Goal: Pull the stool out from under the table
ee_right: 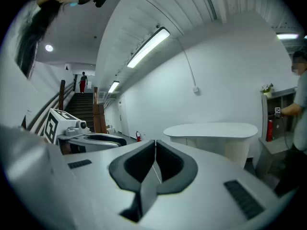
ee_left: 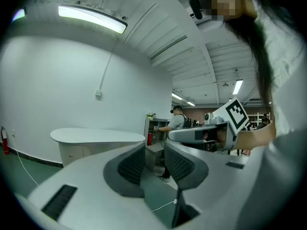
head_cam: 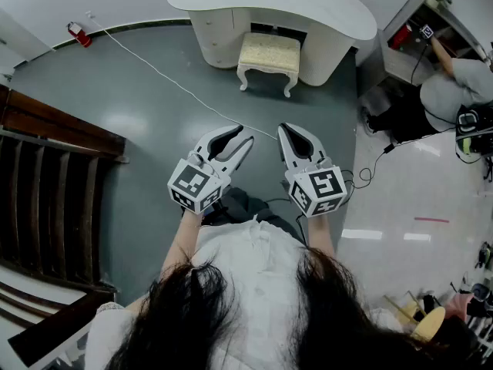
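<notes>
Well, the grey floor (head_cam: 154, 99) takes up most of my head view, and it lies open between me and the white curved table (head_cam: 308, 6) against the far wall, so the approach looks clear apart from one thing I mention below. A dark wooden stair rail (head_cam: 46, 176) runs along the left side, well off my line. The stool (head_cam: 269, 52) sits pushed into the table's knee gap, with its cream cushion and two white front legs showing at the front; I judge that front edge is the part to take hold of. Nothing has been gripped yet. Both grippers hang level side by side close to the body, well apart from the stool, which reads to me as a carrying pose for walking up rather than a reach. The left gripper (head_cam: 245, 133) has its jaws drawn in to a narrow slit with nothing in it. The right gripper (head_cam: 285, 128) has its jaws pressed tip to tip, also on nothing. Both will have to spread before they can take the seat. A thin white cable (head_cam: 154, 68) crosses the floor diagonally between me and the stool, so I would step over it with care.
</notes>
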